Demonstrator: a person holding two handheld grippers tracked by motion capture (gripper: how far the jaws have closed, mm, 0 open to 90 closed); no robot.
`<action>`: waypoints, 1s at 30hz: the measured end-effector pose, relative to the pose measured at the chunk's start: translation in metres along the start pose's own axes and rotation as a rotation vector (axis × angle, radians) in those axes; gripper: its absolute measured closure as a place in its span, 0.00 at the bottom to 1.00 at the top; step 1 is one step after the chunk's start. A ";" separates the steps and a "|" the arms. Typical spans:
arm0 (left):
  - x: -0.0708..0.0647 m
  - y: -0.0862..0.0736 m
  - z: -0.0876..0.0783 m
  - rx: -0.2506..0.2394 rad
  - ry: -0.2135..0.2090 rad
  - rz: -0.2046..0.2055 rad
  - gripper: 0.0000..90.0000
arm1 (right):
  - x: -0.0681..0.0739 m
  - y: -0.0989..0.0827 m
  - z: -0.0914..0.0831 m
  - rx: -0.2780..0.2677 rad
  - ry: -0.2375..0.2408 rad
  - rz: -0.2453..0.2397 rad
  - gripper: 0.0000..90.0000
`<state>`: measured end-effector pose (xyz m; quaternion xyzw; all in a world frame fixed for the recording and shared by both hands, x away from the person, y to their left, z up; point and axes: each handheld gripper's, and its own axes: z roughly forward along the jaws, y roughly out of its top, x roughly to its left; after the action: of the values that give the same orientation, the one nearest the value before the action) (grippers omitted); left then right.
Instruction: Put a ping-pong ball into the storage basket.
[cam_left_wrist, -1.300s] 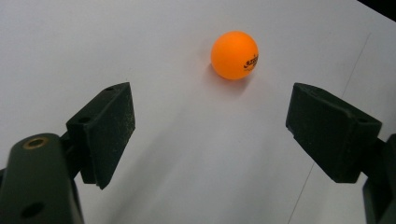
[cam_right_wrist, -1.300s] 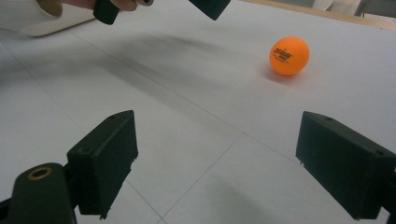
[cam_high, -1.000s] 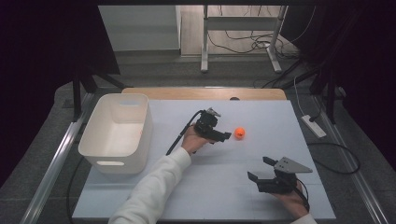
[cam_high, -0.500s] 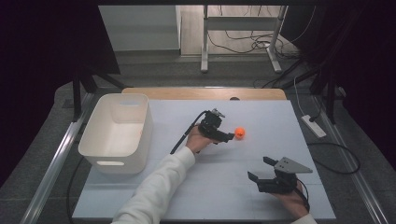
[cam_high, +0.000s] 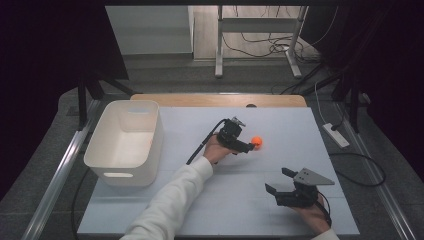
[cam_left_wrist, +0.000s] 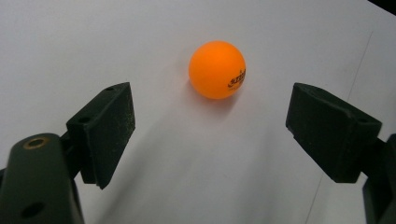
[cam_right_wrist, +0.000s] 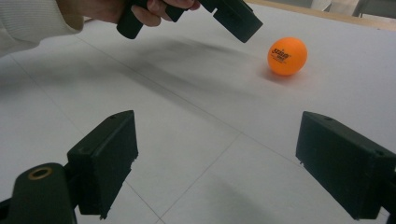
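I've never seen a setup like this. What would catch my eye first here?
Probably the bright orange ball, alone on the pale table near its middle. The left hand-held gripper points at it with its jaws wide open, not touching it. Next you would notice the big white basket at the table's left edge, and the right hand-held gripper, also open, near the front right.

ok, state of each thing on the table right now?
orange ball: resting on the table, free, just ahead of the left gripper's fingers, untouched
left gripper: open, aimed at the ball
right gripper: open, nothing between its fingers, apart from the ball
white bin: upright at the table's left; looks empty
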<state>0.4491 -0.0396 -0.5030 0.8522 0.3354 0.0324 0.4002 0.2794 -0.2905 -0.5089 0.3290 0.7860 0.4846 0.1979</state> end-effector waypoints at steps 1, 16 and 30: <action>0.000 0.000 0.002 0.002 0.001 0.001 0.19 | 0.000 0.000 0.000 -0.001 0.000 0.001 0.14; -0.004 0.006 0.019 0.018 0.025 0.040 0.19 | 0.000 0.000 -0.001 -0.003 0.004 0.004 0.14; -0.004 0.007 0.027 0.024 0.017 0.036 0.19 | 0.000 0.000 0.000 -0.001 0.004 0.000 0.14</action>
<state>0.4586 -0.0627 -0.5157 0.8626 0.3238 0.0426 0.3864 0.2793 -0.2911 -0.5089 0.3276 0.7861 0.4859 0.1966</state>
